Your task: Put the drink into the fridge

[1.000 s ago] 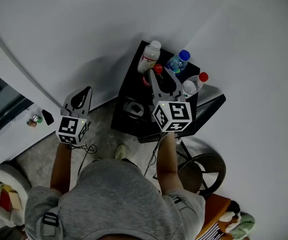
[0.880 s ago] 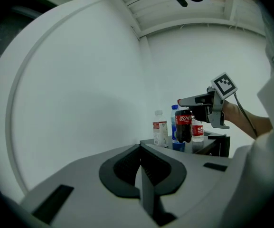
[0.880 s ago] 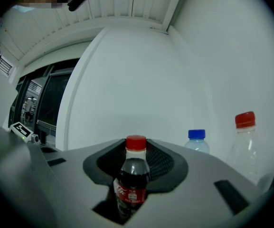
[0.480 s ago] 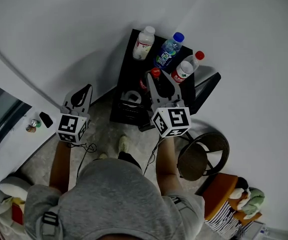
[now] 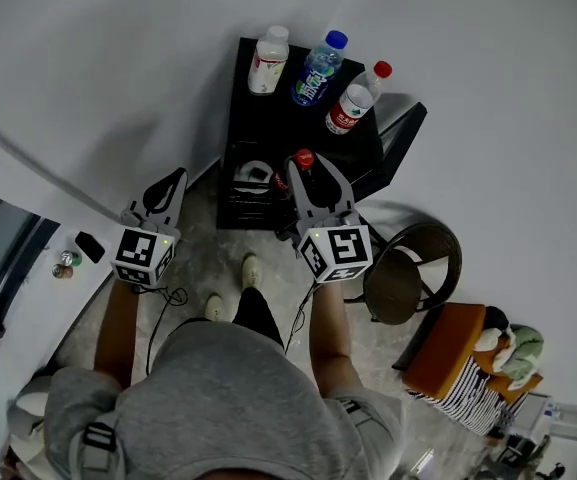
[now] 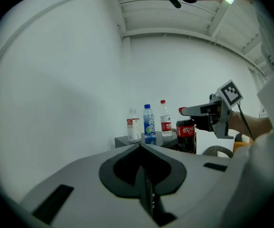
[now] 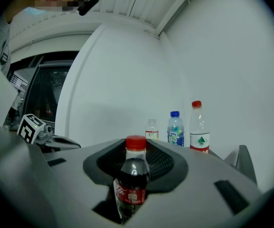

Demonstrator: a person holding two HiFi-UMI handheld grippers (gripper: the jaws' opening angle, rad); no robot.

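Right tool [image 7: 136,169] grips cola [image 7: 132,188], left tool [image 6: 143,169] closed

light: dim, even | edges: fisheye vignette | focus: soft

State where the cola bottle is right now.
Head view, centre: the cola bottle is clamped in the right gripper, just in front of the black table where three other bottles stand.

Cola bottle [image 7: 132,175]: dark drink, red cap, red label; upright, clamped between jaws; lower centre of the right gripper view.
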